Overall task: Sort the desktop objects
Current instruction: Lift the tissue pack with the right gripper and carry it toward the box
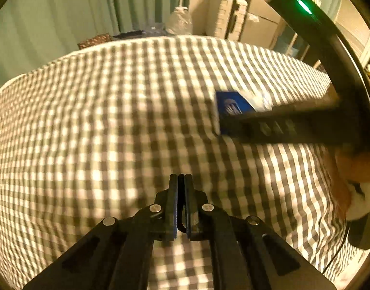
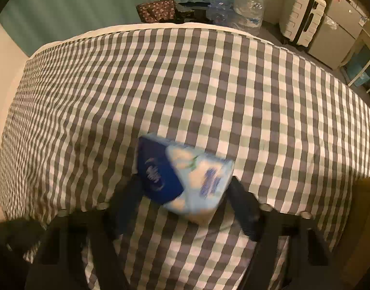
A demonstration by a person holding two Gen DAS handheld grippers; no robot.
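Note:
A tissue pack (image 2: 185,178), dark blue at one end and pale blue with a print on the rest, lies tilted on the checked cloth (image 2: 209,84). My right gripper (image 2: 185,193) points down over it, with one blurred finger against each side of the pack. From the left wrist view the pack (image 1: 235,105) sits at the right, half hidden behind a dark right-gripper finger (image 1: 276,126). My left gripper (image 1: 181,178) hangs over bare cloth to the left of the pack, its fingers pressed together with nothing between them.
Beyond the far edge of the cloth stand a patterned bag (image 2: 155,9), clear plastic water bottles (image 2: 247,9) and a white suitcase (image 2: 303,21). A hand (image 1: 349,169) shows at the right edge of the left wrist view.

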